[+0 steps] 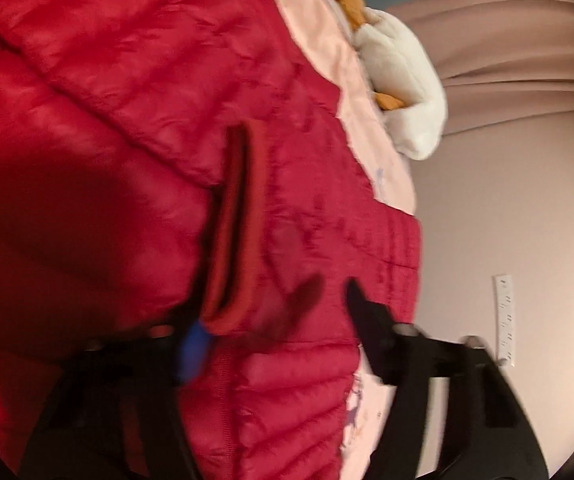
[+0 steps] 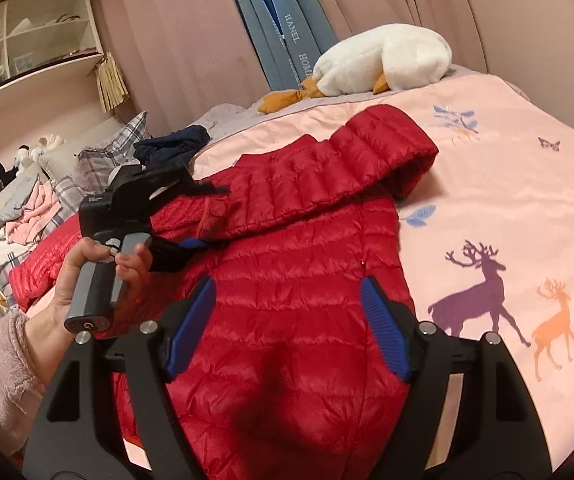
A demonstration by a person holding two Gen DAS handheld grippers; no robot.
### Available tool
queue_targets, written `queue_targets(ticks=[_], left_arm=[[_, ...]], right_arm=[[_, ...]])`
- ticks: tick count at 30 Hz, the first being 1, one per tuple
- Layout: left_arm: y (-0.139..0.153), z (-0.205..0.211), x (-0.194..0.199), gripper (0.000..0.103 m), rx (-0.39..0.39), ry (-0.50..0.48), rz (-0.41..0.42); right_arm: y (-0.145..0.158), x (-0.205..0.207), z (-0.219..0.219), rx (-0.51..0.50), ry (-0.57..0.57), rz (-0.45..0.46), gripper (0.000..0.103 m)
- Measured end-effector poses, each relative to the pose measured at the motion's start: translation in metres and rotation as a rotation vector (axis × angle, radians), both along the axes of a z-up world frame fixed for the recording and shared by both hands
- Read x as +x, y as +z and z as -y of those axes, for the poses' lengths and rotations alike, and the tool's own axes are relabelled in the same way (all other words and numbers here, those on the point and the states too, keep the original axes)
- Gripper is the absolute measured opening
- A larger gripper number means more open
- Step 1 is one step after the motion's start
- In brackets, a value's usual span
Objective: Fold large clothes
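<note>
A: Where's the jacket point(image 2: 287, 280)?
B: Spread on the bed point(image 2: 507, 184); left hand-held gripper point(image 1: 275, 312) wide beside the cuff point(image 1: 235, 232); right hand-held gripper point(image 2: 287, 320) wide, empty.
A: Risk?
B: Slick quilting may slip; fold skews.

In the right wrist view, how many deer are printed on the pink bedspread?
2: a large purple deer right of the red quilted puffer jacket, and a smaller orange deer right of it. The jacket may hide others.

Black jaws, blue ribbed pads point(image 2: 383, 332).
</note>
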State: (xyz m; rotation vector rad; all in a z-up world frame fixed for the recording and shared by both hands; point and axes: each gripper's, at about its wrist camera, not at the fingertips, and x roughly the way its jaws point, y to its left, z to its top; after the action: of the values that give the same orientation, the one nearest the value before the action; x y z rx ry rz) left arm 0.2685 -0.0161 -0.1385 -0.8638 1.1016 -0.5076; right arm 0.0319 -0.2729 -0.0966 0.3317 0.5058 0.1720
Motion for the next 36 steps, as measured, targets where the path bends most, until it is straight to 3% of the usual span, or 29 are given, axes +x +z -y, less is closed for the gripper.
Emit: queue_targets(ticks=[4, 6, 12, 18, 22, 27, 30, 36], left_arm=[[-0.006, -0.005, 0.004, 0.021, 0.050, 0.005, -0.044], [0.000, -0.003, 0.003, 0.013, 0.093, -0.008, -0.027], [0.076, 0.013, -0.001, 0.011, 0.230, -0.046, 0.184], [0.162, 0.002, -0.001, 0.011, 0.248, 0.009, 0.386], [0.186, -0.026, -0.002, 0.011, 0.250, 0.078, 0.440], [0.169, -0.057, 0.011, 0.011, 0.286, 0.163, 0.377], [0.141, -0.083, 0.015, 0.011, 0.315, 0.214, 0.313], [0.086, -0.099, 0.021, 0.012, 0.415, 0.187, 0.190]], right_arm=[[0.003, -0.004, 0.001, -0.004, -0.003, 0.012, 0.076], [0.005, -0.005, 0.001, -0.005, -0.010, 0.014, 0.076], [0.007, -0.013, 0.005, -0.005, -0.024, 0.022, 0.076], [0.008, -0.017, 0.007, -0.002, -0.032, 0.026, 0.076], [0.008, -0.018, 0.005, -0.017, -0.029, 0.024, 0.076], [0.006, -0.017, 0.004, -0.022, -0.022, 0.015, 0.076], [0.006, -0.016, 0.002, -0.032, -0.020, 0.009, 0.076], [0.006, -0.011, -0.003, -0.046, -0.014, -0.005, 0.076]])
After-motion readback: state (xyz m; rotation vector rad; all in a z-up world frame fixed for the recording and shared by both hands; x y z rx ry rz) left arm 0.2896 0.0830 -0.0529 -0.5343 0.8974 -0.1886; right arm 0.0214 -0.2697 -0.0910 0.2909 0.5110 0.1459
